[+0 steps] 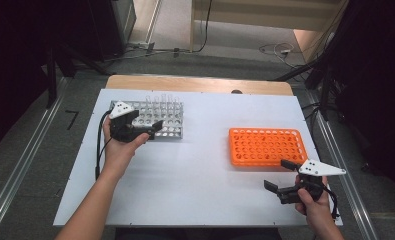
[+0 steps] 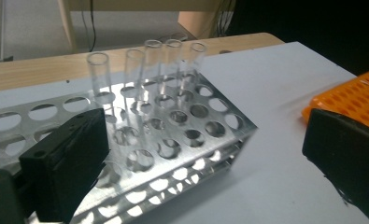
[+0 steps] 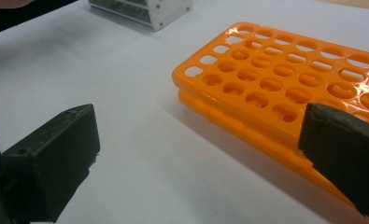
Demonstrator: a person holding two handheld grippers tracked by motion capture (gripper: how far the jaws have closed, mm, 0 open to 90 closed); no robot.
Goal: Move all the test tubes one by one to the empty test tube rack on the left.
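the left gripper hovers at the near edge of the metal rack, jaws spread wide with nothing between them. the rack sits at about ten o'clock on the white table; in the left gripper view its near right corner lies between the black jaws, and five clear glass tubes stand upright in its far rows. the right gripper rests at about four o'clock, jaws likewise wide and empty, just beside the near edge of the orange rack, whose holes are all vacant. no brand, label or writing can be read on either rack.
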